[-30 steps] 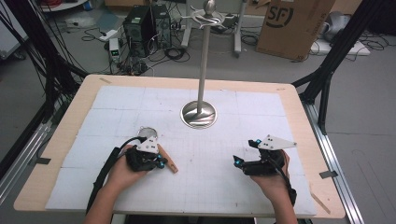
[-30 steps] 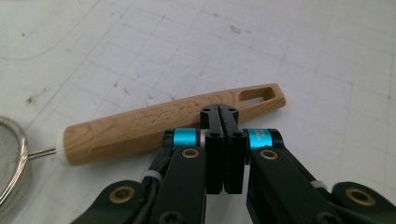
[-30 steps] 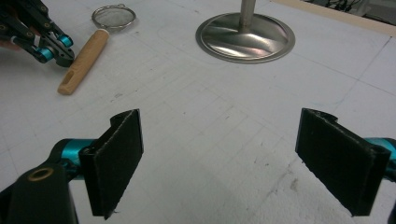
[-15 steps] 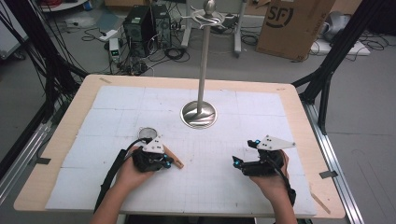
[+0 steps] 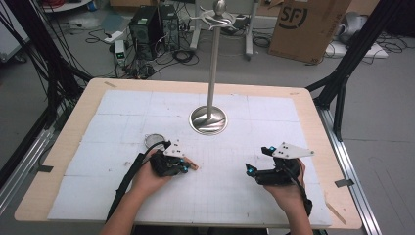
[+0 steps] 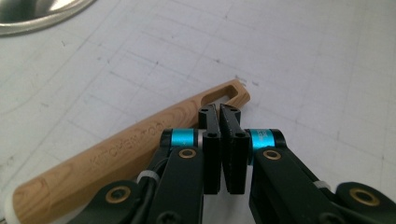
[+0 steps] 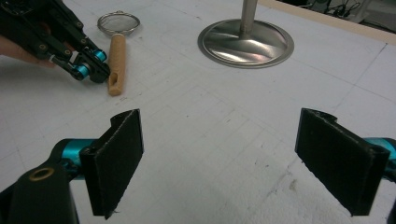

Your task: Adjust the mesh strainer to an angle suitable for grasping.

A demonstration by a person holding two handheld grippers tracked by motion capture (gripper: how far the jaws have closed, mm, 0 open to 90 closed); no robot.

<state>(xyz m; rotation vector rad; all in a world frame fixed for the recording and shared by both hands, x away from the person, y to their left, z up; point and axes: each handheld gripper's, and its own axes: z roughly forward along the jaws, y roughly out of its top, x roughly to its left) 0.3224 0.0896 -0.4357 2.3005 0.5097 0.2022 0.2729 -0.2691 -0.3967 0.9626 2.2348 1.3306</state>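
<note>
A small strainer [image 7: 118, 22] with a round wire-mesh bowl and a smooth, grained wooden handle [image 6: 121, 154] lies flat on the white gridded counter [image 5: 235, 196], at about 8 o'clock from the polished steel stand base [image 5: 208, 120]. The left gripper [image 6: 223, 114] has its black fingers pressed together, empty, just beside the handle's slotted end. The right gripper [image 7: 219, 158] rests at 4 o'clock, its flat padded fingers wide apart.

Tan wood-grain handle [image 6: 116, 154]; silver stand base [image 5: 208, 120]; white mat [image 5: 244, 196].
</note>
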